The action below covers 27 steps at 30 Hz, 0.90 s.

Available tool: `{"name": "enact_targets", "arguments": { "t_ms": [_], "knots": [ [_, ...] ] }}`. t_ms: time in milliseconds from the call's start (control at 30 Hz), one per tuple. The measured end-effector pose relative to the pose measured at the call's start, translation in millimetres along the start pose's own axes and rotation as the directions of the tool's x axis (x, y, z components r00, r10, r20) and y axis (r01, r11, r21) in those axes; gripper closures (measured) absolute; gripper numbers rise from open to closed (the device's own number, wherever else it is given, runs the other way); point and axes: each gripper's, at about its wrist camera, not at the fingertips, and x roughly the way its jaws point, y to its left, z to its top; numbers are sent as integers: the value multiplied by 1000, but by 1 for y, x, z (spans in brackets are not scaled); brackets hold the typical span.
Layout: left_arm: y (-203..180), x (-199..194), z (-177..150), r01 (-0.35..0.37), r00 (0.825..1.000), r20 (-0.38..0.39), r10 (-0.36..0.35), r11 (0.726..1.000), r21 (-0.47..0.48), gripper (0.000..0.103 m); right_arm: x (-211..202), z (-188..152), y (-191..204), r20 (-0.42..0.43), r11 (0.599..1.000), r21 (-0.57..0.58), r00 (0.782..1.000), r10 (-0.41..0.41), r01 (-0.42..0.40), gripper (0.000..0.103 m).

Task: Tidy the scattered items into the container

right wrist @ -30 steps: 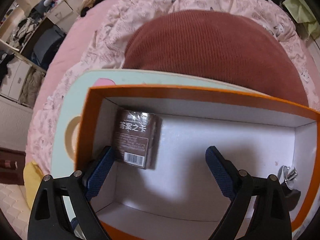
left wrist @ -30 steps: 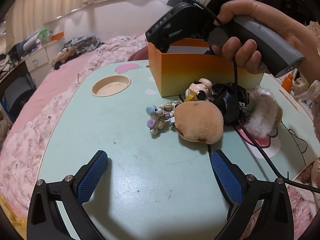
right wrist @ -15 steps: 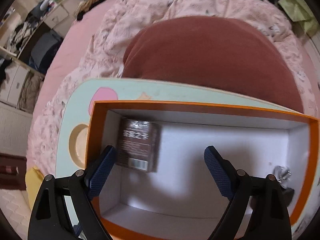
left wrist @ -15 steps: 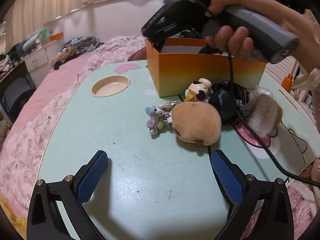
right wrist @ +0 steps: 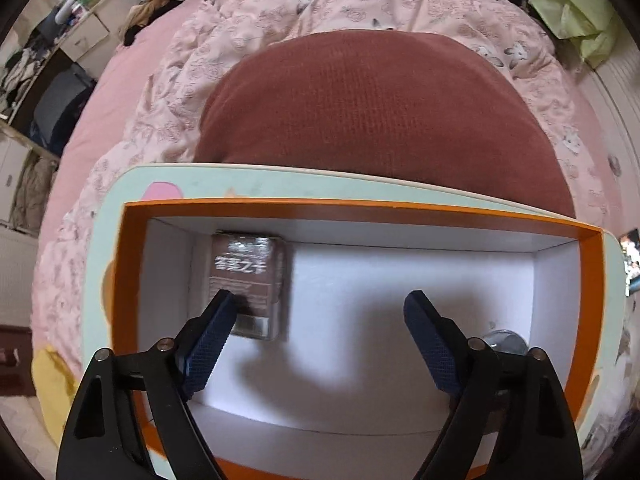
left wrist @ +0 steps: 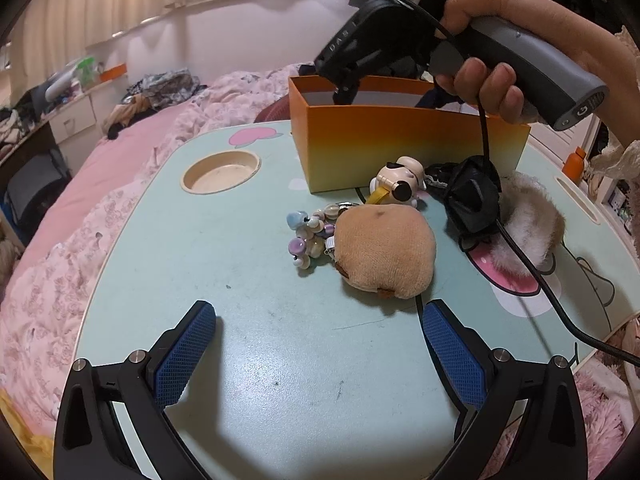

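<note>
Tongs (right wrist: 320, 332) above box (right wrist: 360, 205) (card pack (right wrist: 248, 280) inside).

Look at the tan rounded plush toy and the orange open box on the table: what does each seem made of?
Tan rounded plush toy: soft pile fabric, probably stuffed; matte fuzzy surface, stitched seam, squashy shape.
Orange open box: likely cardboard; thin straight walls, crisp folded corners, smooth printed orange outside, plain white inside.

Warm indoor light — fisheye-bent edges, slight blur.
</note>
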Motion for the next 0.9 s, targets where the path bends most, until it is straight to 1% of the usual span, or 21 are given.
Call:
{"name": "enact_targets", "arguments": {
  "t_ms": [67,133,200,233,267,300,333,367,400,467,533,633,800,900],
  "knots": [
    [0,0,0,0,1000,0,0,1000,0,0,0,5,10,14,1000,-11,999,29,-28,17],
    [0,0,0,0,1000,0,0,1000,0,0,5,10,21,3,999,-23,999,49,-49,17],
    [0,0,0,1,1000,-2,-1,1000,0,0,14,11,33,-18,998,-51,999,36,-37,18],
    [0,0,0,2,1000,-3,-2,1000,-3,0,18,10,37,-26,998,-63,999,24,-26,27],
    [1,1,-1,3,1000,-3,-3,1000,-3,0,21,10,37,-39,998,-56,999,34,-36,35],
    [1,1,-1,3,1000,-1,-3,1000,-2,0,21,9,36,-34,998,-53,999,29,-31,44],
    [1,1,-1,3,1000,0,-3,1000,0,0,20,9,36,-23,998,-64,1000,-9,8,60],
    [1,1,-1,3,1000,1,-3,1000,1,0,18,9,36,-13,996,-78,999,-37,36,61],
    [1,2,-1,3,1000,1,-3,1000,0,0,17,7,34,-12,996,-82,999,-31,30,61],
    [0,2,0,3,1000,2,-3,1000,1,0,15,4,26,-13,997,-68,1000,21,-22,61],
    [0,2,0,2,1000,1,-2,1000,2,0,6,0,18,24,998,-56,999,33,-32,61],
    [0,1,-1,2,1000,2,-2,1000,1,0,-16,-8,8,101,996,-48,991,86,-81,61],
    [0,2,-1,2,1000,1,-2,1000,0,0,-70,-41,-12,233,986,-54,958,167,-158,61],
    [0,2,-1,1,1000,1,-1,1000,0,0,-103,-70,-25,305,979,-78,930,206,-191,61]
  ]
}}
